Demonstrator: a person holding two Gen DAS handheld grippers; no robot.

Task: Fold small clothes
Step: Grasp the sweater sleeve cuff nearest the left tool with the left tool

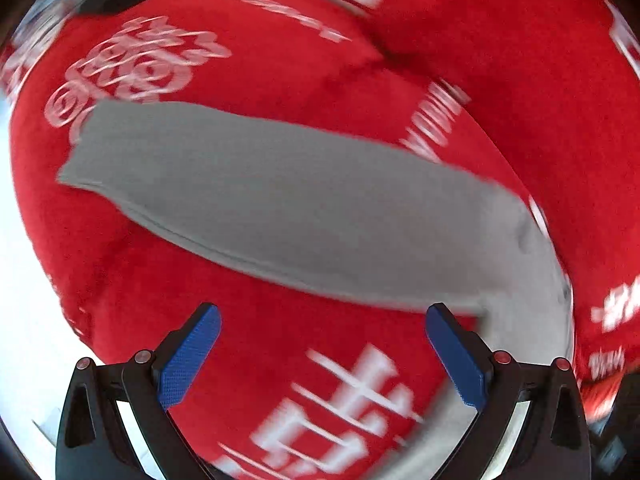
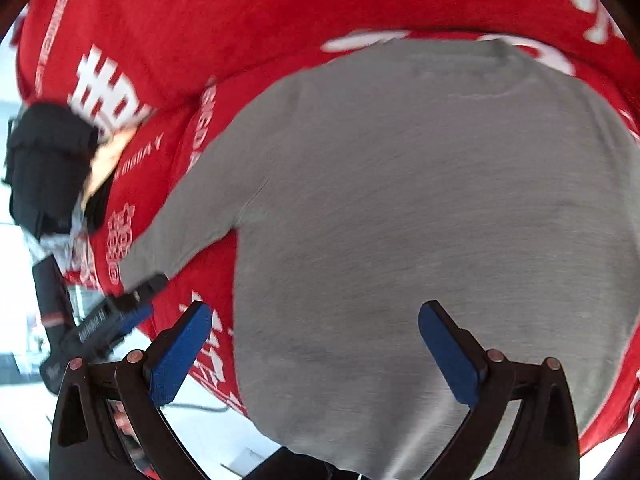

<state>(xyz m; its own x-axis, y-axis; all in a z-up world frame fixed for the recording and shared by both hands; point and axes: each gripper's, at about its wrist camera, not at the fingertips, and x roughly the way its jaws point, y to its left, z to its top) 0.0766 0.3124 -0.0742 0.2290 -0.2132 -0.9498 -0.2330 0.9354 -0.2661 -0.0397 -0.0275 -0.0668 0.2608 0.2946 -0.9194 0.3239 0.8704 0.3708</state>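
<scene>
grey top flat, red cloth beneath

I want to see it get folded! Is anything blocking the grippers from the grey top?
Nothing visible. The left hand-held gripper is open beside the grey top's sleeve, and the right hand-held gripper is open over its body, on the red cloth.

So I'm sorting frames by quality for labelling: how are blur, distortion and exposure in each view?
Left wrist: motion blur smears the white print on the red cloth; the gray sleeve edges are soft; fisheye bows everything; the bottom-left background is blown out white. Right wrist: milder blur, knit texture of the gray garment is visible; the left edge is overexposed.
</scene>
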